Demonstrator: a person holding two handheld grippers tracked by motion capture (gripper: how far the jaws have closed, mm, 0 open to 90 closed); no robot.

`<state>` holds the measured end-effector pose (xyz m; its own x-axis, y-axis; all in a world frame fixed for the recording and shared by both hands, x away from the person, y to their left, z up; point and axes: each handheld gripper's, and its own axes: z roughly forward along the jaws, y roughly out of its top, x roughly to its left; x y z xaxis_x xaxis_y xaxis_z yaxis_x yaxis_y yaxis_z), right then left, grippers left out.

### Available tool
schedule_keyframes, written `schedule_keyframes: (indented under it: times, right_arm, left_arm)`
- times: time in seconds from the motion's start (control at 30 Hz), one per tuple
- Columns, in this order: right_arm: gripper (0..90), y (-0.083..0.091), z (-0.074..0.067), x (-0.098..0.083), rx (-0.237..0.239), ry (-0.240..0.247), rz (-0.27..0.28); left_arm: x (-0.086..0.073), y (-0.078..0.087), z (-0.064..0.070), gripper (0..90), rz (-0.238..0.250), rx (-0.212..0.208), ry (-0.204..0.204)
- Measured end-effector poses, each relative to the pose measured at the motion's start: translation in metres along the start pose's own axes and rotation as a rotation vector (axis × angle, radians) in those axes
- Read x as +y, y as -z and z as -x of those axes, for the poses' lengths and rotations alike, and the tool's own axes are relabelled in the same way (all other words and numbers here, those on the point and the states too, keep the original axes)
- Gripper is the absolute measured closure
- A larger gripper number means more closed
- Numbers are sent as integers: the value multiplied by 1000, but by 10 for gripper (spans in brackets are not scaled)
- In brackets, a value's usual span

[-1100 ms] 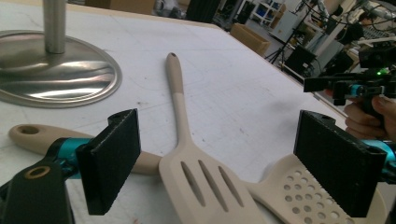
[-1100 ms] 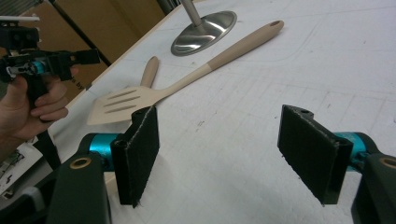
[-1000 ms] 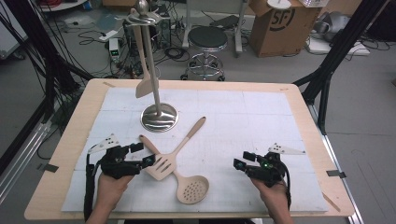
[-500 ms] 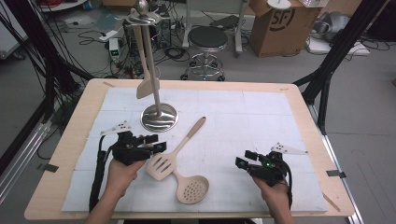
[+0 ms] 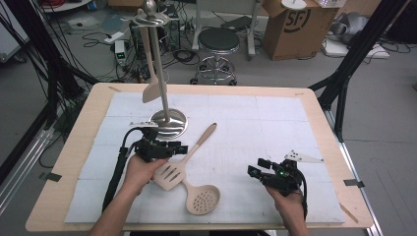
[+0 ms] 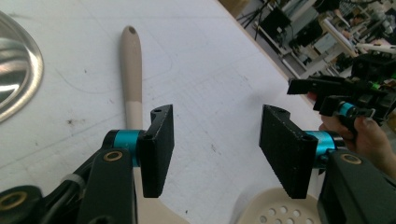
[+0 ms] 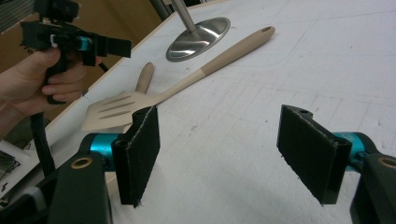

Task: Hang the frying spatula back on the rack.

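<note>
In the left gripper view, the slotted spatula (image 6: 132,100) runs under the left jaw, so its blade is cut off at the bottom edge and only its handle is plain, pointing away toward the steel stand base (image 6: 16,70). The high view shows the whole spatula (image 5: 184,155) lying slantwise near the middle of the worktop (image 5: 74,147), its blade resting over the handle of the perforated spoon (image 5: 201,199) toward the near edge. The left gripper (image 5: 172,148) hovers at the spatula's blade end; its jaws have just been closing, still spread, with bare mat between them (the handle lies outside the gap). The right gripper (image 5: 256,167) rests near the near right corner, jaws spread wide on nothing, well apart from the spatula.
</note>
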<state>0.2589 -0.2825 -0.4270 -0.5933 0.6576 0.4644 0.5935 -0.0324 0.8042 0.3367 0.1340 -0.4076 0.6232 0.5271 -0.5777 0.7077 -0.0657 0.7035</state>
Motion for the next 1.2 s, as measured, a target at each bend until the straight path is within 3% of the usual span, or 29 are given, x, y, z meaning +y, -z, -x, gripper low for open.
schedule_keyframes:
  times: [0.07, 0.17, 0.4, 0.57, 0.63, 0.77, 0.87, 0.97, 1.1, 1.2]
  right_arm:
    - [298, 0, 0, 0, -2, 0, 1]
    - [298, 1, 1, 0, -3, 2, 1]
    - [299, 0, 2, 1, -1, 2, 4]
    - [299, -2, 2, 1, 1, 0, -2]
    - [300, -2, 2, 1, 0, -4, -2]
    - [300, -3, 3, 1, -3, -7, -2]
    - [300, -3, 4, 1, -2, -7, -4]
    - [300, -3, 4, 1, -4, -5, -3]
    - [300, -1, 4, 1, -4, -7, 3]
    - [301, 1, 4, 1, -2, -9, 8]
  left_arm:
    - [1, -5, -4, 455, -13, -7, 31]
    - [0, -11, -14, 456, -54, 14, 71]
    - [-2, -20, -28, 504, -151, 51, 94]
    - [-3, -26, -36, 546, -209, 31, 132]
    - [-1, -28, -35, 550, -242, 56, 102]
    - [6, -30, -29, 521, -253, 83, 85]
    - [11, -35, -22, 510, -249, 66, 102]
    - [11, -41, -17, 501, -284, 96, 101]
    - [9, -45, -18, 493, -294, 154, 102]
    - [8, -46, -20, 489, -299, 165, 110]
